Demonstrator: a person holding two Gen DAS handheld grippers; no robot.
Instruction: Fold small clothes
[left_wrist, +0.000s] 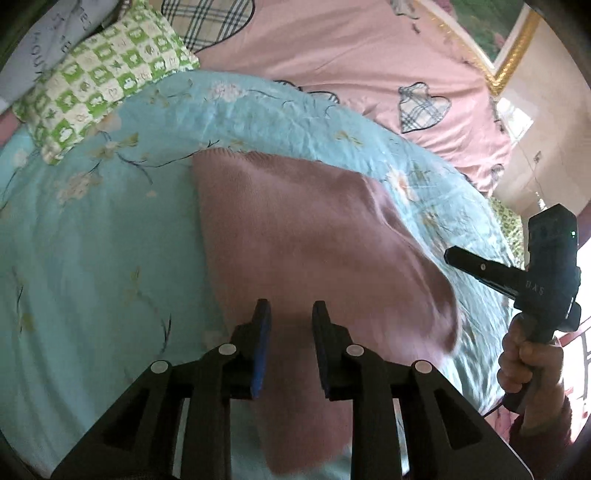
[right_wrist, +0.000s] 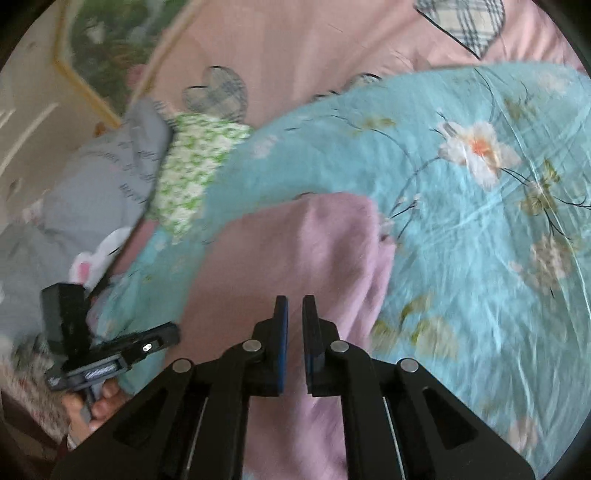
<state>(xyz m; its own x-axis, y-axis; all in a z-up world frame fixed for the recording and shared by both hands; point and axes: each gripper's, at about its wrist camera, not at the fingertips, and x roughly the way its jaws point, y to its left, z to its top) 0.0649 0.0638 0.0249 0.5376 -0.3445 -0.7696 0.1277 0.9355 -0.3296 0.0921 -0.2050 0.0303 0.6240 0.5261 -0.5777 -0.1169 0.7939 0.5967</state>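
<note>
I've got the pink knit garment (left_wrist: 295, 236) spread on the teal floral quilt (left_wrist: 92, 229) over the bed's pink sheet (left_wrist: 332, 48). Green checked pillow (left_wrist: 103, 74) sits at 10 o'clock, gold picture frame (left_wrist: 517, 48) at 2. Left gripper (left_wrist: 288, 314) fingers gape apart holding nothing, right gripper (right_wrist: 294, 306) fingers are narrowly parted, empty too.

Green checked pillow (left_wrist: 103, 77) on teal floral quilt (left_wrist: 92, 236), pink heart-patterned sheet (left_wrist: 351, 48) beyond.

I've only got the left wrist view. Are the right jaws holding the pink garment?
Observer: No. In the right wrist view, the right gripper has its jaws slightly apart with nothing pinched. The pink garment shows through the gap.
Operator: Anything by the grey pillow that I can't see?
Observer: Yes, a white and pink bunny shape at the lower edge of the grey pillow.
</note>
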